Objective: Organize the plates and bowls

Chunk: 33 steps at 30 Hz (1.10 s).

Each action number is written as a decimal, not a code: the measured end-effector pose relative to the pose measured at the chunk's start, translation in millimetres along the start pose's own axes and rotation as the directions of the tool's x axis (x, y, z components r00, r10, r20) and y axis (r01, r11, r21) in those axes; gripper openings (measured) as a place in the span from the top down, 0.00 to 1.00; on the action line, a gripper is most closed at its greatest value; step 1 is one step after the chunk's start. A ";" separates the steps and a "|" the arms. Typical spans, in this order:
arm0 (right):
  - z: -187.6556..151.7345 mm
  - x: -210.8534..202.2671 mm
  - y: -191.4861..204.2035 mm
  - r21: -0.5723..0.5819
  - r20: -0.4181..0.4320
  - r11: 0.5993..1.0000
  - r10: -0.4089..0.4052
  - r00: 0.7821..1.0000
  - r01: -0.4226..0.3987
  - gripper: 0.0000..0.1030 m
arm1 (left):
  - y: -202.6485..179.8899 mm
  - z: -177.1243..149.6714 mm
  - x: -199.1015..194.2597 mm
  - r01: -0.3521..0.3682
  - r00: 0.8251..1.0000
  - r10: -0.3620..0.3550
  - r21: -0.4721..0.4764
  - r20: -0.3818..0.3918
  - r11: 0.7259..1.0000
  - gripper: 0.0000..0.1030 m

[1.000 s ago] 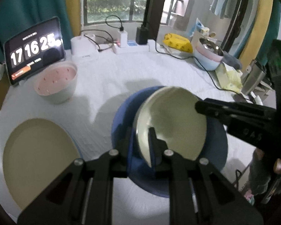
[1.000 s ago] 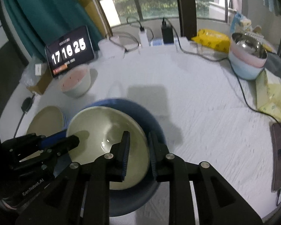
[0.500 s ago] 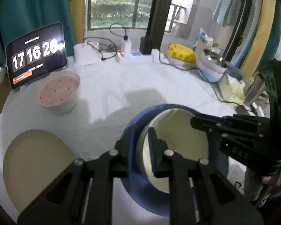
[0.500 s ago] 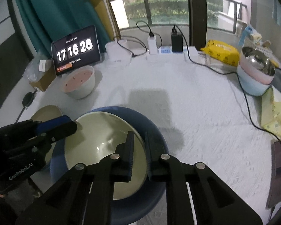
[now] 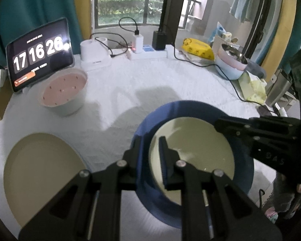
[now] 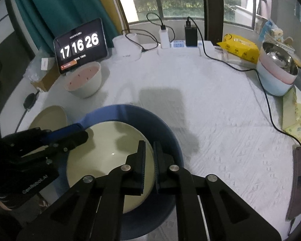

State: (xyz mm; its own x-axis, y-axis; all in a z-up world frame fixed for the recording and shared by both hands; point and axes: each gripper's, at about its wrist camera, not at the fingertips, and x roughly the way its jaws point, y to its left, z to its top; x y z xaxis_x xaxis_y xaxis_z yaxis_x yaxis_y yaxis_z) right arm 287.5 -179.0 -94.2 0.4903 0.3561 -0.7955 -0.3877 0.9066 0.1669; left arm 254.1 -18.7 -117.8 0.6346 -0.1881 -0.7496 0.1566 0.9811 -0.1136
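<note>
A cream bowl (image 5: 200, 150) (image 6: 106, 156) sits nested inside a larger blue bowl (image 5: 190, 108) (image 6: 130, 112) on the white cloth near me. My left gripper (image 5: 150, 140) is shut on the blue bowl's near-left rim, one finger outside the wall and the other over the cream bowl. In the right wrist view, my right gripper (image 6: 149, 143) is shut on the cream bowl's right rim, with its inner finger inside that bowl. Each gripper also shows at the edge of the other's view. A tan plate (image 5: 42, 176) (image 6: 50, 116) lies flat to the left.
A white bowl with a pink inside (image 5: 64, 92) stands at the back left, before a tablet clock (image 5: 40, 54). Stacked pastel bowls with a steel one on top (image 6: 277, 74) stand at the back right. Chargers and cables (image 6: 190, 44) run along the back; a phone (image 6: 299, 180) lies at the right edge.
The right gripper's jaws closed onto the cream bowl's rim. The cream bowl, tilted up before, now lies lower and flatter inside the blue bowl. The left gripper kept its hold.
</note>
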 end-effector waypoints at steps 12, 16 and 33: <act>16.0 -12.7 17.9 -0.025 0.037 1.000 -0.018 0.999 0.019 0.91 | 16.8 9.7 -22.7 -0.008 0.999 0.009 -0.030 0.050 1.000 0.78; 21.5 -12.1 26.8 -0.040 0.038 0.999 -0.020 0.999 0.021 0.90 | 26.0 12.5 -26.6 -0.016 0.998 0.018 -0.042 0.062 0.999 0.75; 50.6 4.6 65.9 -0.081 0.025 0.996 -0.036 0.999 0.038 0.76 | 79.8 20.6 -39.9 -0.015 0.995 0.027 -0.113 0.101 0.993 0.54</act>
State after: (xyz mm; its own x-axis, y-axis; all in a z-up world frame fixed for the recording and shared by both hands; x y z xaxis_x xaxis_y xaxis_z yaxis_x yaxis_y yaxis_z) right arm 303.8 -106.2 -57.4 0.5235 0.3283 -0.7863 -0.4304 0.8983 0.0886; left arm 256.8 66.1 -83.5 0.7116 -0.1654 -0.6828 0.0603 0.9827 -0.1752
